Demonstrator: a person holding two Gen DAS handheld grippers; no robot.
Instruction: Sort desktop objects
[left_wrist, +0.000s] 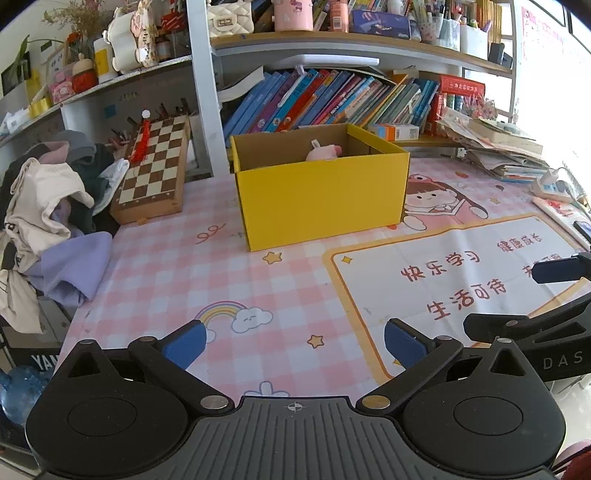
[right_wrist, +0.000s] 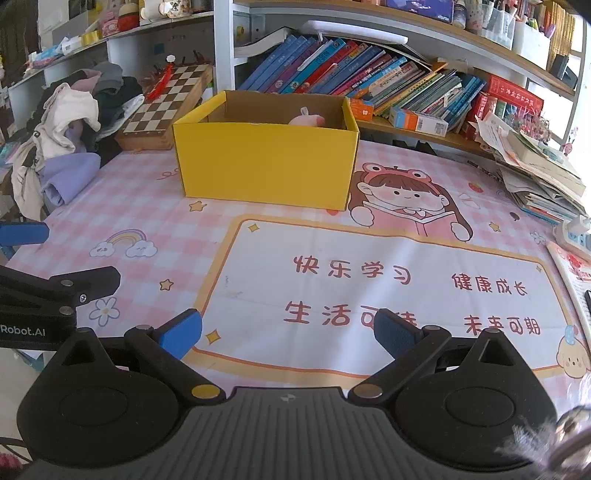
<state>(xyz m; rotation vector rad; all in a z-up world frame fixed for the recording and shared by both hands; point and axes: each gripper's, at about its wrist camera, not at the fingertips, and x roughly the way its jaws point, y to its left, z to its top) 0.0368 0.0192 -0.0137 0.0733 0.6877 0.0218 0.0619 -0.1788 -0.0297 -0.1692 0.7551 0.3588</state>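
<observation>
A yellow cardboard box (left_wrist: 317, 192) (right_wrist: 266, 162) stands open-topped on the pink checked desk mat. Inside it a pink plush toy (left_wrist: 323, 152) (right_wrist: 307, 120) peeks over the rim. My left gripper (left_wrist: 293, 345) hovers over the mat's near edge, open, nothing between its blue pads. My right gripper (right_wrist: 288, 332) hangs over the white printed panel of the mat, also open wide and empty. Each gripper's fingers show at the side of the other's view: the right one's fingers (left_wrist: 561, 267), the left one's fingers (right_wrist: 24, 233).
A folded chessboard (left_wrist: 155, 170) (right_wrist: 166, 99) leans at the back left beside a heap of clothes (left_wrist: 48, 221) (right_wrist: 70, 140). Leaning books (left_wrist: 332, 99) (right_wrist: 362, 70) fill the shelf behind the box. Stacked papers (left_wrist: 506, 147) (right_wrist: 535, 173) and a power strip (right_wrist: 574, 232) sit at the right.
</observation>
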